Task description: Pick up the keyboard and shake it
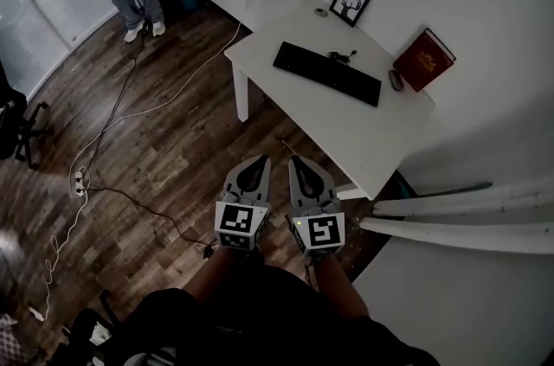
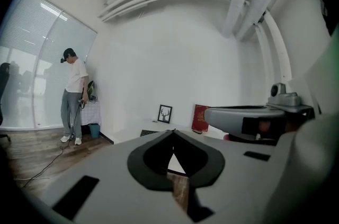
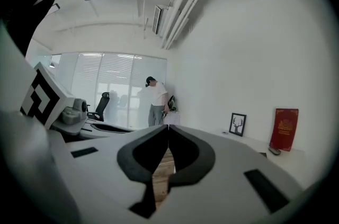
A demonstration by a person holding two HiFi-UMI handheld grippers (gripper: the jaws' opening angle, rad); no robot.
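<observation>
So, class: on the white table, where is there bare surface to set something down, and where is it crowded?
Bare: the wide strip of table between the keyboard and the near edge, and the left corner past the keyboard's end. Crowded: the wall side, with the framed picture, small roll, red book and mouse.
</observation>
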